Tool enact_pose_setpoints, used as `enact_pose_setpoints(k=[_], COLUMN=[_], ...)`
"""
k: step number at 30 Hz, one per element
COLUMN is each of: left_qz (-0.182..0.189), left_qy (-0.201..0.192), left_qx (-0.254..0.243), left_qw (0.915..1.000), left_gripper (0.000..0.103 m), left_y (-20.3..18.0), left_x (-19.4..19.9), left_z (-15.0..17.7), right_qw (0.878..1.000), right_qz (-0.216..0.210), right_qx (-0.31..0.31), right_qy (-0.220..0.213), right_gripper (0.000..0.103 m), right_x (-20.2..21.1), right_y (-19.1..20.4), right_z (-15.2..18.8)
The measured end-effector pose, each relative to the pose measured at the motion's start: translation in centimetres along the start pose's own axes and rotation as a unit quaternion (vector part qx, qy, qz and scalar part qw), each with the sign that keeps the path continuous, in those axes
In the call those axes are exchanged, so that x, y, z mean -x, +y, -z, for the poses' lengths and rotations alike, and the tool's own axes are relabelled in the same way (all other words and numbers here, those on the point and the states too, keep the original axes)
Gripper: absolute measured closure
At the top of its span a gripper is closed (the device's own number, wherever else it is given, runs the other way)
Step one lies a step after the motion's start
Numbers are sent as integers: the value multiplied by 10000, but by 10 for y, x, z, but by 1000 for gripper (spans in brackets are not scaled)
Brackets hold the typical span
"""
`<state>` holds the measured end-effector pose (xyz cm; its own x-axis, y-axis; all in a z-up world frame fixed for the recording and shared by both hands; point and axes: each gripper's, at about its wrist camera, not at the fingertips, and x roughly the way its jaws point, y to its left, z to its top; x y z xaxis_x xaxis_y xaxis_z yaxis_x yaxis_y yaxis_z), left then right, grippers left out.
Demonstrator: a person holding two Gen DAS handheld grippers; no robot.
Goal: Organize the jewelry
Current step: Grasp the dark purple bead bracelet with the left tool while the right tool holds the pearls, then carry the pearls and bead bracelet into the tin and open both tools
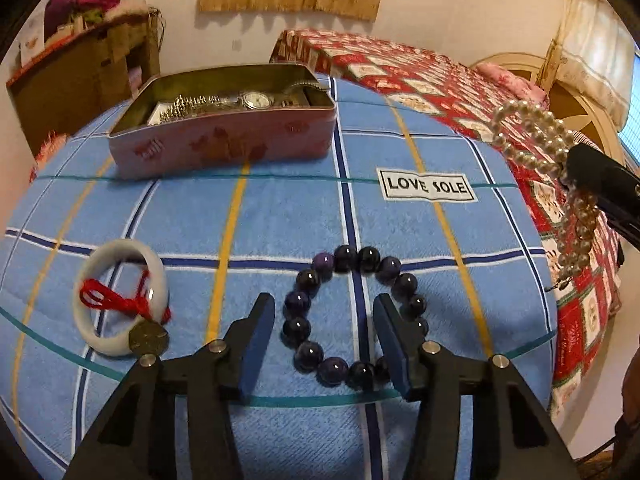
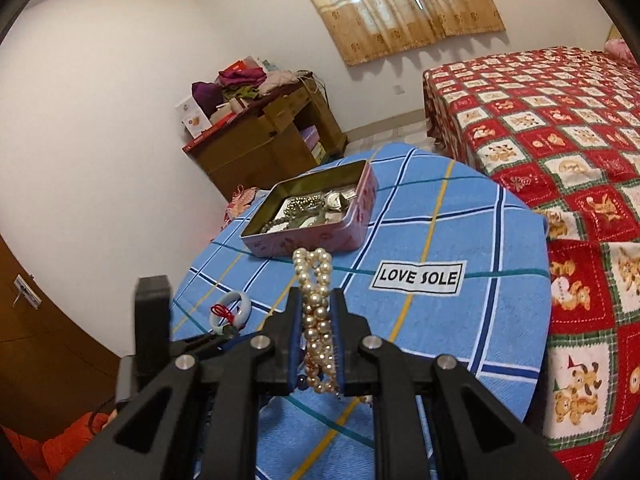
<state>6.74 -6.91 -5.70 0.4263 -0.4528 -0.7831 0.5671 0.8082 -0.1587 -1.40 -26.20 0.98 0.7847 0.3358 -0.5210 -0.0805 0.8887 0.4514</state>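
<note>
A pink tin box point(image 1: 224, 144) holding a watch and chains sits at the far side of the blue checked cloth point(image 1: 280, 216); it also shows in the right wrist view point(image 2: 316, 232). My left gripper point(image 1: 324, 304) is open, its fingers straddling a dark purple bead bracelet point(image 1: 298, 326) lying on the cloth. A white bangle with red cord point(image 1: 120, 300) lies to its left. My right gripper point(image 2: 316, 300) is shut on a pearl necklace point(image 2: 314, 304), held in the air above the cloth; the pearls also show in the left wrist view point(image 1: 536, 136).
A "LOVE SOLE" label point(image 1: 428, 186) is on the cloth. A bed with a red patterned cover point(image 2: 560, 132) stands to the right. A cluttered wooden desk point(image 2: 264, 136) stands behind the table by the wall.
</note>
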Motion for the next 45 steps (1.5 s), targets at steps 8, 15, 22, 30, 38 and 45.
enact_pose_setpoints(k=[8, 15, 22, 30, 38, 45], left_qz=[259, 487, 427, 344, 404, 269], left_qy=[-58, -552, -1265, -1667, -2035, -2274], left_qx=[447, 521, 376, 398, 220, 40], left_qw=[9986, 9959, 9903, 9846, 9780, 9734], left_gripper=[90, 90, 90, 90, 90, 90], left_y=[17, 20, 24, 40, 49, 69], left_x=[2, 33, 77, 99, 110, 91], left_z=[4, 2, -15, -35, -79, -130], right_qw=[9998, 9995, 9994, 9995, 9994, 9993], right_qz=[-52, 28, 26, -42, -265, -271], right_qx=[-192, -300, -342, -315, -139, -53], right_qy=[5, -45, -71, 7, -197, -261], right_gripper=[87, 87, 87, 87, 87, 87], right_x=[-2, 2, 0, -13, -34, -96], right_y=[-8, -14, -12, -5, 12, 18], right_z=[1, 0, -2, -7, -44, -85])
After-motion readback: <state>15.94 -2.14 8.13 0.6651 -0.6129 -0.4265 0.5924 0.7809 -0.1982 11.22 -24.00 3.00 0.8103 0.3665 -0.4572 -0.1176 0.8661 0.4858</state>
